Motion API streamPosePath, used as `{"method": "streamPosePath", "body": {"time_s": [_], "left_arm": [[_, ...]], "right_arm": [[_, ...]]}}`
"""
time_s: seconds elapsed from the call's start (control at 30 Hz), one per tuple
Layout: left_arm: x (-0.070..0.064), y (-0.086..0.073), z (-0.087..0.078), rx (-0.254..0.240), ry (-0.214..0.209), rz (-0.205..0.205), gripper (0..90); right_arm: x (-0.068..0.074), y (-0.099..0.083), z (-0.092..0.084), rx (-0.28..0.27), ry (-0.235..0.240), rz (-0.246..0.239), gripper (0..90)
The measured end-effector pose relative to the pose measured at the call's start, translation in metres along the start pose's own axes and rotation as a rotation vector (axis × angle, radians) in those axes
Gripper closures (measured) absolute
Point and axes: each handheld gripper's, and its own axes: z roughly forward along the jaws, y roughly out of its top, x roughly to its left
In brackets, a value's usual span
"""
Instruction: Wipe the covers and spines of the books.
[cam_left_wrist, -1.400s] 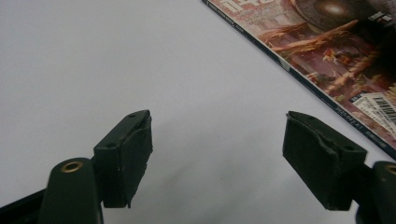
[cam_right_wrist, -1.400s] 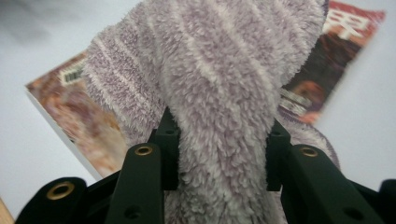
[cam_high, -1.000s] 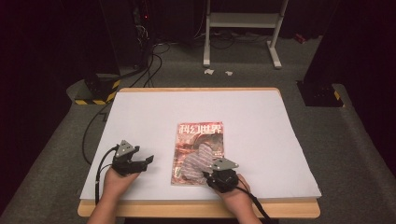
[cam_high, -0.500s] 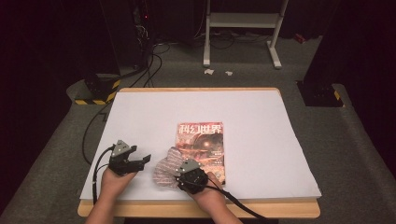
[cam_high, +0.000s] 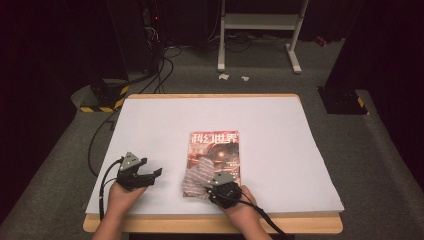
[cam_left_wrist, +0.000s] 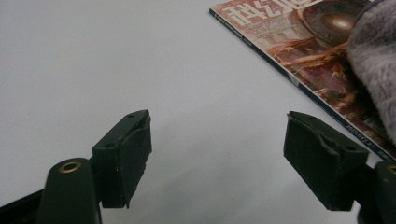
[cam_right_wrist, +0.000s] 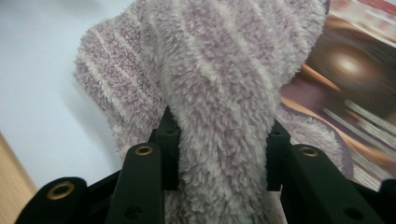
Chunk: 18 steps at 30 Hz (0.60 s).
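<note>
A magazine with a reddish cover lies flat near the middle of the white table. A fluffy purple-and-white striped sock is draped over its near left corner. My right gripper is at the magazine's near edge, shut on the sock, whose pile bulges between the jaws of my right gripper; the magazine blurs behind. My left gripper rests on the table to the magazine's left. In the left gripper view my left gripper stands open and empty, with the magazine and sock ahead at the right.
The table's wooden front edge runs just under both hands. On the floor beyond the table are a black-and-yellow striped box, cables and a white metal stand. A dark block sits off the right far corner.
My right gripper carried the sock left off the magazine's corner, then came back right, so the sock again lies over the near left corner. The left gripper stayed put.
</note>
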Motion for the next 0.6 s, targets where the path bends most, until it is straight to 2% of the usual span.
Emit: {"method": "streamPosePath", "body": {"time_s": [0.1,0.2,0.3,0.43,0.5,0.6], "left_arm": [[-0.001,0.000,-0.003,0.002,0.005,0.012,23.7],[-0.002,-0.001,-0.004,-0.004,0.002,0.004,23.7],[-0.003,-0.003,-0.004,0.012,0.002,0.007,23.7],[-0.003,-0.005,-0.006,0.014,0.007,0.007,23.7],[-0.002,-0.005,-0.006,0.021,0.013,0.012,23.7],[-0.001,-0.006,-0.008,0.014,0.010,-0.002,23.7]], "right_arm": [[-0.017,-0.016,-0.015,0.007,-0.043,0.049,62.2],[-0.032,-0.032,-0.030,0.008,-0.086,0.089,62.3],[-0.039,-0.042,-0.038,0.004,-0.109,0.119,62.3],[-0.035,-0.038,-0.038,0.024,-0.125,0.092,62.2],[-0.030,-0.032,-0.034,0.037,-0.115,0.067,62.2],[-0.019,-0.020,-0.023,0.044,-0.085,0.027,62.2]]}}
